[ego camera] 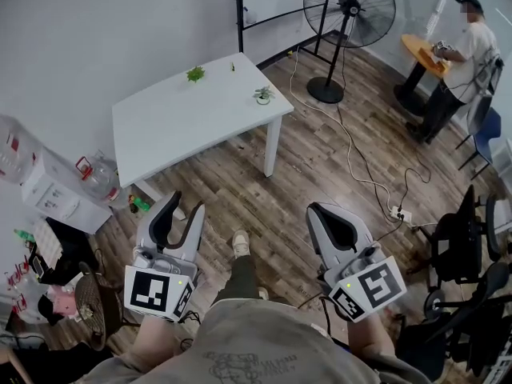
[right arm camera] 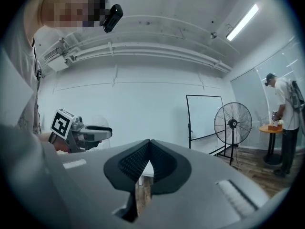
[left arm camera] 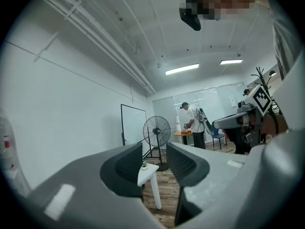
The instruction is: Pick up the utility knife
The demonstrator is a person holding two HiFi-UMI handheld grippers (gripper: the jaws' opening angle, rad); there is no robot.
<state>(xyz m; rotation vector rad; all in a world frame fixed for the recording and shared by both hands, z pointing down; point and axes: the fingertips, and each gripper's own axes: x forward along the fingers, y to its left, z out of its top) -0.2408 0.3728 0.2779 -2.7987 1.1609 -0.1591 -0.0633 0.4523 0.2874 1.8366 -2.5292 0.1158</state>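
At ten o'clock, a white table point(ego camera: 184, 126) on a wood floor point(ego camera: 304, 174). Near its far edge, a little green plant point(ego camera: 195, 74) and a small potted plant point(ego camera: 263, 94). At one o'clock, a big black fan point(ego camera: 349, 10). At two o'clock, a person point(ego camera: 468, 58) beside a round orange table point(ego camera: 418, 53). At four o'clock, black chairs point(ego camera: 460, 242).

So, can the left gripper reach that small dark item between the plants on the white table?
Probably not yet. The left gripper, fingers apart, is held near the person's body; the dark item lies on the white table well ahead across the floor. Nothing blocks the way; step closer.
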